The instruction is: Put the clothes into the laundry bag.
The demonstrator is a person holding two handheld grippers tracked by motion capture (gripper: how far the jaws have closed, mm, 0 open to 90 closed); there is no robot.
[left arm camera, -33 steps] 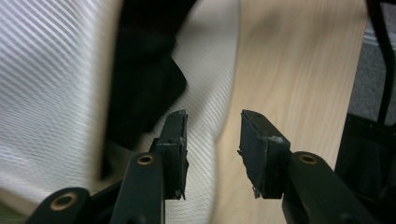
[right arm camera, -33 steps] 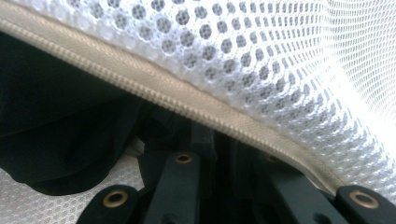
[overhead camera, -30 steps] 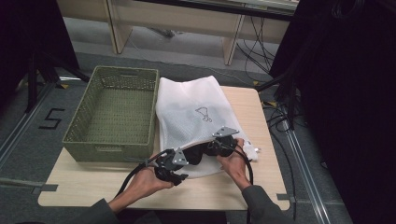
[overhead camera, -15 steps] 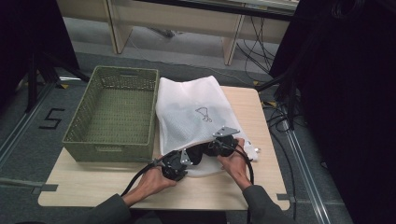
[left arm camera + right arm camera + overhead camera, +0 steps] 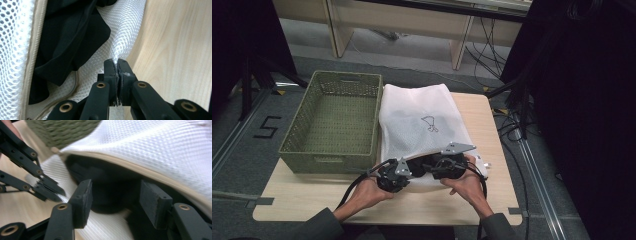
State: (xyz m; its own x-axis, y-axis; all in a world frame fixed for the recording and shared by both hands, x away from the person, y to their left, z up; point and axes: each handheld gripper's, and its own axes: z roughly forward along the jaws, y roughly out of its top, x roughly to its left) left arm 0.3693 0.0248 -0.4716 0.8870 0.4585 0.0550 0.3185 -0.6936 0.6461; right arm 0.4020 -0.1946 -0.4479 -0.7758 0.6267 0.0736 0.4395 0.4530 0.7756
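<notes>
A white mesh laundry bag [image 5: 422, 115] lies on the wooden table [image 5: 492, 130], its zippered mouth toward me. Black clothing [image 5: 75, 37] sits inside the mouth. My left gripper [image 5: 117, 62] is shut on a pinch of the bag's lower mesh layer at the table surface. My right gripper [image 5: 115, 192] faces into the mouth under the raised beige zipper edge [image 5: 155, 175]. Its jaws have just been opening, and the black cloth [image 5: 107, 185] lies in and beyond the gap with neither pad pressing on it. In the high view both grippers, left [image 5: 409, 172] and right [image 5: 429, 167], meet at the bag's near end.
A green woven basket [image 5: 332, 120] stands empty left of the bag, touching its side. Bare table [image 5: 175, 50] runs along the near edge and to the right of the bag. Cables trail over the floor at the right.
The left gripper has edged a little toward the bag's mouth. The right gripper has shifted slightly at the opening. Bag and basket lie as before.
</notes>
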